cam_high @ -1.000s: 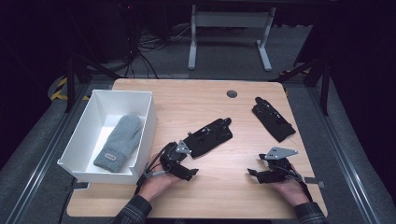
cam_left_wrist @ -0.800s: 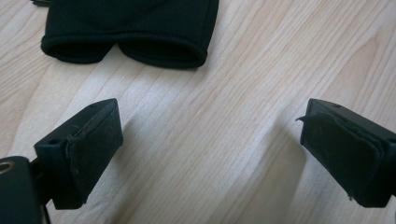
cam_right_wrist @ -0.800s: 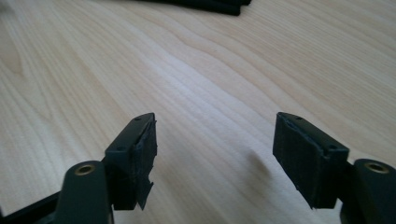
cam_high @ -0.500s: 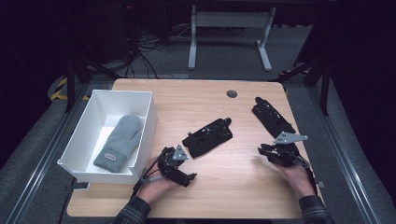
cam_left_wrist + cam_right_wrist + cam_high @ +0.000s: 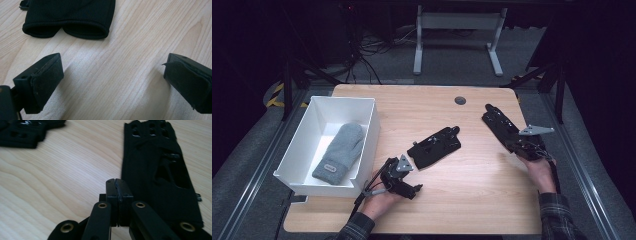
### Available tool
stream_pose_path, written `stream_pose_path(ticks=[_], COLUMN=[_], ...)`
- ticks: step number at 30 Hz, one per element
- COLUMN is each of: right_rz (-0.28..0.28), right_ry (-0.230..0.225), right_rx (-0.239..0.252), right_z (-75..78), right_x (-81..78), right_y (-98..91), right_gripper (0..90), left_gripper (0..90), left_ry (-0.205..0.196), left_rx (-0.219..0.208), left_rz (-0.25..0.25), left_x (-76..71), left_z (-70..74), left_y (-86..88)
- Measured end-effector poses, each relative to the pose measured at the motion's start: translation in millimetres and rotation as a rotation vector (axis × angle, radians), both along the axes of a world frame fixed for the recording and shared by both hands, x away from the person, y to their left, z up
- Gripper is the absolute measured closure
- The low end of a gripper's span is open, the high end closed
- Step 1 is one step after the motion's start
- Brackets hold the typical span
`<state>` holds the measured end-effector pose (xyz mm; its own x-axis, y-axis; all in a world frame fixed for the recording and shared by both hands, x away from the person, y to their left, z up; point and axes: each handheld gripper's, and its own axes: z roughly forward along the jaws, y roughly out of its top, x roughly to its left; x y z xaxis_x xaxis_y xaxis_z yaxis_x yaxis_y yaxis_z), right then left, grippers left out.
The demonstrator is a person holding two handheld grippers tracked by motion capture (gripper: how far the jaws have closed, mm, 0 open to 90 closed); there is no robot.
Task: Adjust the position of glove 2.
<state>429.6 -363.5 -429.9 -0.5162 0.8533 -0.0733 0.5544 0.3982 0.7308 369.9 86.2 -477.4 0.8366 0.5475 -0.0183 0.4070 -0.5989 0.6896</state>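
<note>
Two black fingerless gloves lie flat on the wooden table [image 5: 472,200]. The middle glove [image 5: 434,146] has its cuff toward my left gripper [image 5: 407,175]. That gripper rests low on the table, a short way from the cuff [image 5: 72,15]. My left gripper [image 5: 112,75] is open; its jaws have just been opening wide, then eased in slightly, with only bare wood between them. The right glove [image 5: 498,121] lies near the table's right edge. My right gripper [image 5: 518,144] sits at its near end. My right gripper [image 5: 117,185] has just been closing and is shut, pads together on nothing, with the right glove [image 5: 160,170] beside it.
A white bin [image 5: 374,125] stands at the table's left with a grey mitten [image 5: 339,150] lying inside. A dark round grommet [image 5: 460,100] sits near the far edge. The middle glove [image 5: 22,132] appears far off in the right gripper view. Cables and a desk frame lie beyond.
My right hand has moved away from me and to the right, up to the right glove's near end, and its jaws have closed. The left gripper has stayed put.
</note>
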Motion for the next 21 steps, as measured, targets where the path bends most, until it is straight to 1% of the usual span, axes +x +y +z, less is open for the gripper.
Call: stream_pose_path(ticks=[2, 4, 5, 8, 9, 11, 15, 20, 21], right_rz=[-0.014, -0.030, -0.036, -0.043, -0.048, -0.049, -0.053, -0.038, -0.032], right_ry=[0.011, 0.022, 0.024, 0.037, 0.041, 0.058, 0.059, 0.072, 0.068], right_rx=[-0.002, -0.022, -0.024, -0.033, -0.045, -0.052, -0.052, -0.053, -0.055], right_z=[-3.2, -7.5, -9.2, -13.0, -14.7, -19.0, -19.4, -18.8, -19.0], right_x=[4.3, 8.8, 10.4, 14.1, 15.2, 17.1, 16.5, 12.4, 11.4], right_y=[-4.6, -7.3, -8.7, -11.2, -11.9, -12.7, -11.7, -8.2, -7.4], right_gripper=[90.0, 90.0, 90.0, 90.0, 90.0, 90.0, 90.0, 90.0, 90.0], left_gripper=[3.0, 3.0, 3.0, 2.9, 2.7, 2.0, 0.4, 0.3, 0.2], left_ry=[0.000, 0.001, 0.001, 0.003, 0.004, 0.006, 0.009, 0.008, 0.008], left_rx=[0.000, -0.001, -0.004, -0.005, -0.006, -0.004, 0.002, 0.004, 0.004], left_rz=[0.000, 0.000, 0.001, -0.001, -0.004, -0.009, -0.013, -0.014, -0.014], left_x=[0.0, 0.0, 0.0, 0.1, 0.3, 0.5, 0.3, 0.2, 0.2], left_z=[0.0, -0.1, -0.2, -0.3, -0.4, -0.5, -0.5, -0.5, -0.5], left_y=[0.0, -0.1, -0.2, -0.2, -0.2, -0.4, -0.9, -1.0, -1.0])
